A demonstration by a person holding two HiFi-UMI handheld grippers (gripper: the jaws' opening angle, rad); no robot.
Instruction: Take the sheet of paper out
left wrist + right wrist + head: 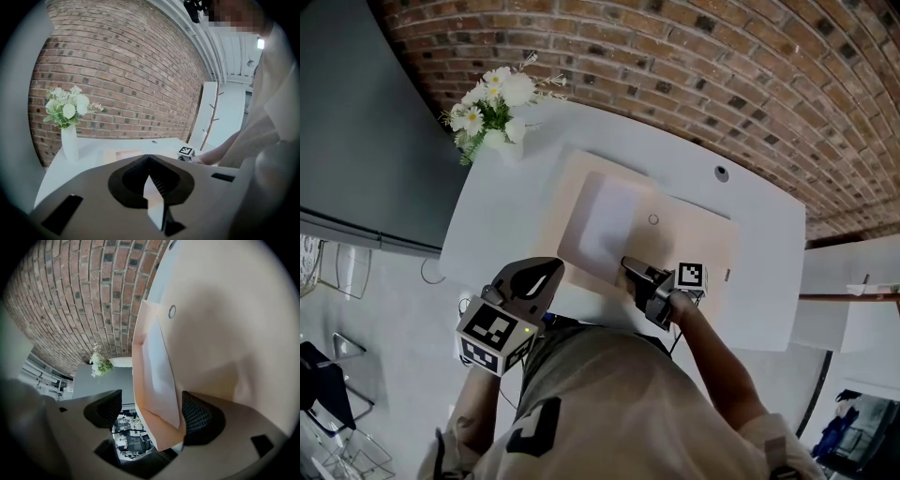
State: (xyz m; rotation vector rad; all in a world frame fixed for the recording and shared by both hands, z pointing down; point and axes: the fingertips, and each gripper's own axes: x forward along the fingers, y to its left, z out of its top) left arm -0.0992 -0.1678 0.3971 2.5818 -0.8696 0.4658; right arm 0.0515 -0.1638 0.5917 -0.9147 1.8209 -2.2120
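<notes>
A tan envelope (698, 234) with a round clasp lies flat on the white table (759, 281). A white sheet of paper (611, 220) shows at its left, open end. My right gripper (633, 269) is at the envelope's near edge, by the sheet's corner. In the right gripper view it (150, 405) is open, with the envelope's edge (154, 432) and the sheet (159, 371) between the jaws, and neither pad is pressing. My left gripper (546, 275) hangs off the table's near left edge, shut and empty (149, 158).
A white vase of daisies (497, 112) stands at the table's far left corner, also visible from the left gripper (69, 140). A brick wall runs behind the table. A dark panel (356, 131) is to the left. A small round hole (722, 173) is in the tabletop.
</notes>
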